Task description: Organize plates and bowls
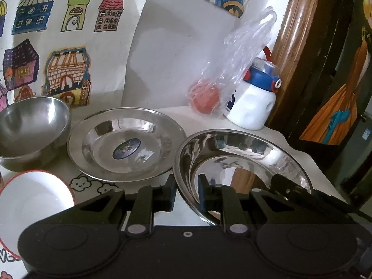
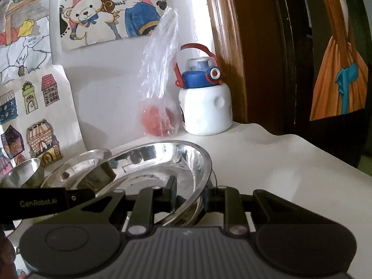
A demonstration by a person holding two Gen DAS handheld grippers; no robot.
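A shiny steel plate [image 1: 244, 160] [image 2: 148, 167] hangs tilted between both grippers. My left gripper [image 1: 187, 194] is shut on its left rim. My right gripper [image 2: 190, 195] is shut on the opposite rim, and its black fingers [image 1: 288, 188] show at the plate's far side in the left wrist view. A second steel plate [image 1: 125, 144] with a blue sticker lies flat to the left. Further left are a steel bowl [image 1: 32, 125] [image 2: 25, 174] and a white bowl with a red rim [image 1: 34, 204].
A clear plastic bag holding a red fruit [image 1: 207, 100] [image 2: 160, 121] and a white bottle with a blue cap [image 1: 253, 102] [image 2: 204, 107] stand at the back by the wall. A wooden door frame [image 1: 293, 46] rises on the right. White table [image 2: 279, 174] spreads right of the plate.
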